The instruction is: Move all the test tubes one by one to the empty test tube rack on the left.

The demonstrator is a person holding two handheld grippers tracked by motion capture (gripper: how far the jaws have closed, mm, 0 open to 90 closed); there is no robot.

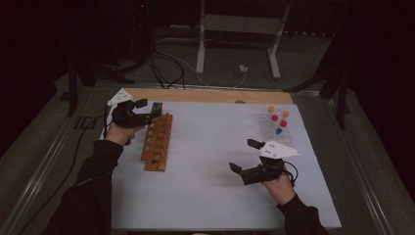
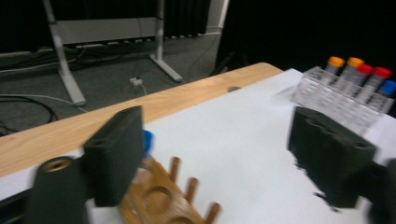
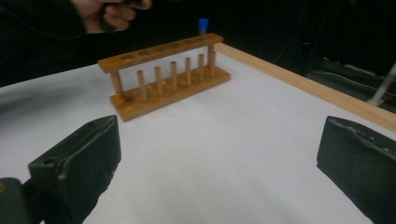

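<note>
Since the blue-capped tube [image 1: 155, 105] stands in the far end hole of the wooden rack [image 1: 157, 142], just beside your left gripper [image 1: 147, 108], treat it as the thing in hand. You should expect it to be light, stiff and smooth-walled — likely slippery plastic, and liable to tip if you nudge it sideways. Take hold just under the cap, where the tube rises clear of the rack's top bar, and lift straight up.

It looks like a slim clear tube with a bright blue screw cap; the left gripper view shows that cap [image 2: 147, 139] half hidden behind one jaw. Your left gripper's jaws are spread wide and hold nothing. Your right gripper [image 1: 243, 155] hovers over the bare white mat [image 1: 210, 147], jaws also wide apart — well apart from the clear rack [image 1: 276, 126] of orange-, red- and blue-capped tubes.
</note>
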